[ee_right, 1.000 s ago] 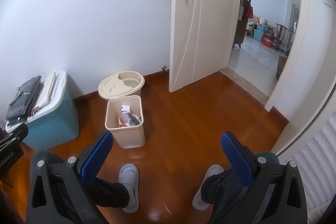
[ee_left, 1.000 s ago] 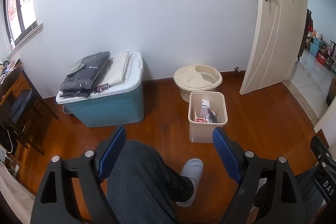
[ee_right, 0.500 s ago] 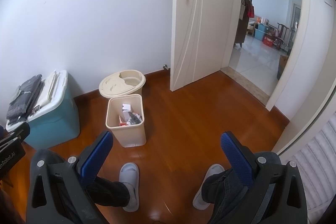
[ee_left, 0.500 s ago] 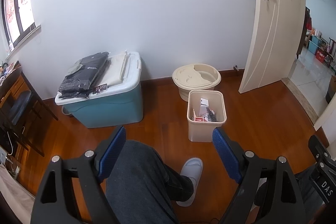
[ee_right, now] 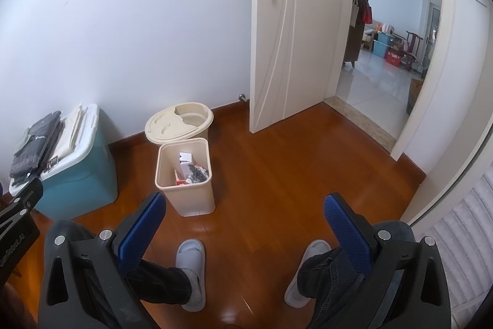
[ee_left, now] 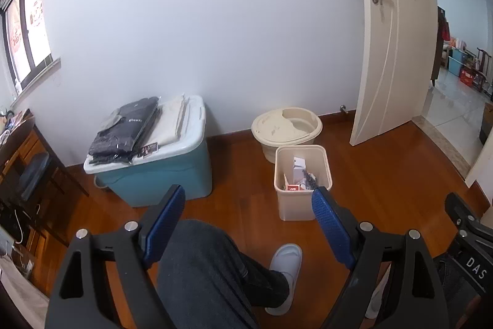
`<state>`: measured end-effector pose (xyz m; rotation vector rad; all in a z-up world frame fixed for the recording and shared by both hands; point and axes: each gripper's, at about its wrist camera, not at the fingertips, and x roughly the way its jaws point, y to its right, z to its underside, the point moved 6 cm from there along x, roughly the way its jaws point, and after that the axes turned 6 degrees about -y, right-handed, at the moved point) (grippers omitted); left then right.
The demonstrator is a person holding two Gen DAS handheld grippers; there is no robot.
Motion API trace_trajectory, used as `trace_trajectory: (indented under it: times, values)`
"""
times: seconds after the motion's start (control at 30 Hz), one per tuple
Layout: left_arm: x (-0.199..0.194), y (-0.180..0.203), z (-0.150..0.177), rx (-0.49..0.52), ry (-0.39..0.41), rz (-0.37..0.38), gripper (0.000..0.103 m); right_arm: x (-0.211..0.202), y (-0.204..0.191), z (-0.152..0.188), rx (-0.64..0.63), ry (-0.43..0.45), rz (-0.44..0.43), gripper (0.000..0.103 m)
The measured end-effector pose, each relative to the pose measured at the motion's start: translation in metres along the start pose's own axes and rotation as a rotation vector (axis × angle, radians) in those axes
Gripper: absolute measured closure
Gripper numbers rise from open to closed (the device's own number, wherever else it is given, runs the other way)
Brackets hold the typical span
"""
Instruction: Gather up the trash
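While the person is sitting with both knees under the cameras, the left gripper (ee_left: 246,224) is hovering over a trouser leg at the bottom of its frame, jaws spread wide and gripping nothing. The right gripper (ee_right: 243,224) is doing the same in its own view, jaws wide apart and empty above the slippers (ee_right: 191,264). That looks like a ready pose: both tools are angling down toward the floor, lined up on the work ahead.

The target is the beige trash bin (ee_left: 303,196), standing on the wooden floor at centre right of the left view, just in front of a round beige tub (ee_left: 286,125) by the wall. Trash is sitting inside it: a white box, something red, something dark and crumpled, hard to identify. The bin's depth is hidden. At lower left, the desk (ee_left: 21,144) is getting cut off by the frame edge. On the blue storage box (ee_left: 160,171), folded dark clothing is resting.
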<state>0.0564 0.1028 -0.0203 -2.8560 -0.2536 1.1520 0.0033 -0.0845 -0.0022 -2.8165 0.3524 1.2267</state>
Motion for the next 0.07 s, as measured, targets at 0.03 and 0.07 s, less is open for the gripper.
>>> trace_trajectory:
  times: [0.03, 0.07]
  values:
    - [-0.0001, 0.0005, -0.0007, 0.000, -0.002, 0.006, 0.018, 0.0002, 0.0002, -0.0006, 0.001, -0.001, -0.002, 0.000]
    - [0.0002, 0.0002, -0.0009, -0.002, -0.005, 0.010, 0.018, 0.0008, -0.0002, -0.0006, 0.002, -0.002, -0.004, 0.000]
